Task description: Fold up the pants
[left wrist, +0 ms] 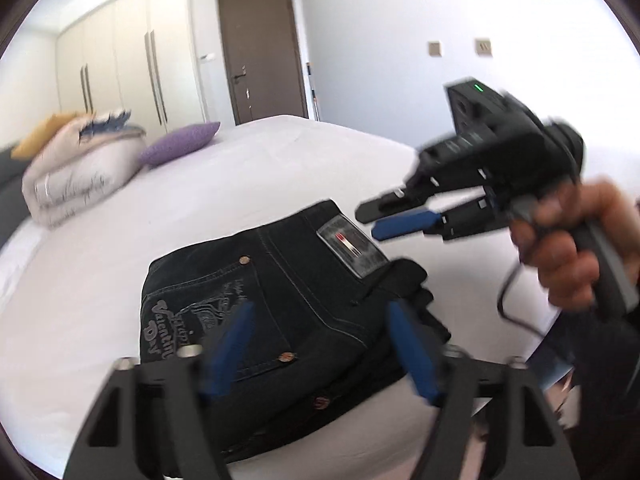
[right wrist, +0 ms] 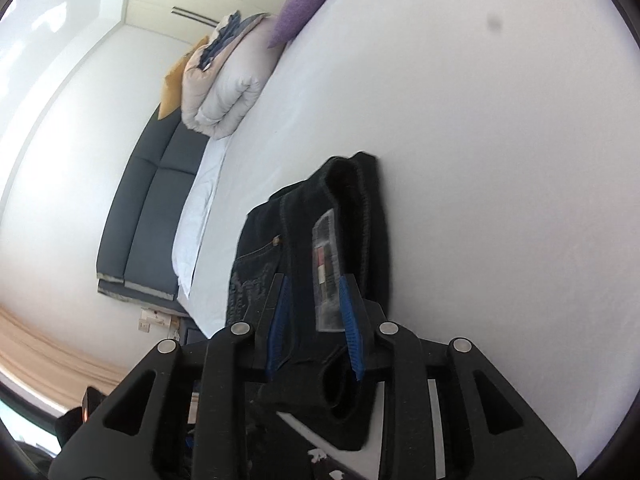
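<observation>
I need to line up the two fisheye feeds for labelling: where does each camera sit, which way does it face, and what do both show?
Left wrist: behind the left gripper, looking across the bed toward the door; the right gripper and hand show.
Right wrist: behind the right gripper, view rolled sideways, facing the headboard.
Shared: folded black pants, purple cushion, rolled duvet.

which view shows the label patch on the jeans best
The left wrist view: the label patch faces the camera on the folded jeans, unobstructed. The right wrist view shows it foreshortened, blurred, partly behind a gripper finger.
</observation>
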`<action>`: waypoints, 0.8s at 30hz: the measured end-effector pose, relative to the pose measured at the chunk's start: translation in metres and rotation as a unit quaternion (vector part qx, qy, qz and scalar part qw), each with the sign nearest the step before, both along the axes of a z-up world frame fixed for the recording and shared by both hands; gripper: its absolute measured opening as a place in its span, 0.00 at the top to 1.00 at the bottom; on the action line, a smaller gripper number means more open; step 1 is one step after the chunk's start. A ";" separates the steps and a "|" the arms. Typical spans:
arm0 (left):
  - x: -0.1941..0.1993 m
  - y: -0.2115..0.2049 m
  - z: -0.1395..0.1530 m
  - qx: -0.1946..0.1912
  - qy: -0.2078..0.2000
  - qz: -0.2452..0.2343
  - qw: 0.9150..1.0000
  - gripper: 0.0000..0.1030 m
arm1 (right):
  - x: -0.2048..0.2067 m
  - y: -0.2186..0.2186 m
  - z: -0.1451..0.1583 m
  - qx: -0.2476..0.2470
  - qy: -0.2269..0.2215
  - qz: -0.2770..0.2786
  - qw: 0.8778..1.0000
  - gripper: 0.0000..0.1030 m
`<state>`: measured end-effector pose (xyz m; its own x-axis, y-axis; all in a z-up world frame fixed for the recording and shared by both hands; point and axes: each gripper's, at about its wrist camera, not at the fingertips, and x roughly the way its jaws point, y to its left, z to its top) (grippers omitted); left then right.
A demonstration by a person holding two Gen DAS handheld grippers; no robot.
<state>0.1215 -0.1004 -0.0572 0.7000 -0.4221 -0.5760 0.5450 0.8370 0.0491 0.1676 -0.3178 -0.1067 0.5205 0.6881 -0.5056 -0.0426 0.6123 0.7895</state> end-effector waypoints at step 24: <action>0.178 0.107 -0.070 -0.169 0.262 0.044 0.949 0.98 | -0.013 0.026 -0.065 0.014 0.043 0.025 0.999 1.00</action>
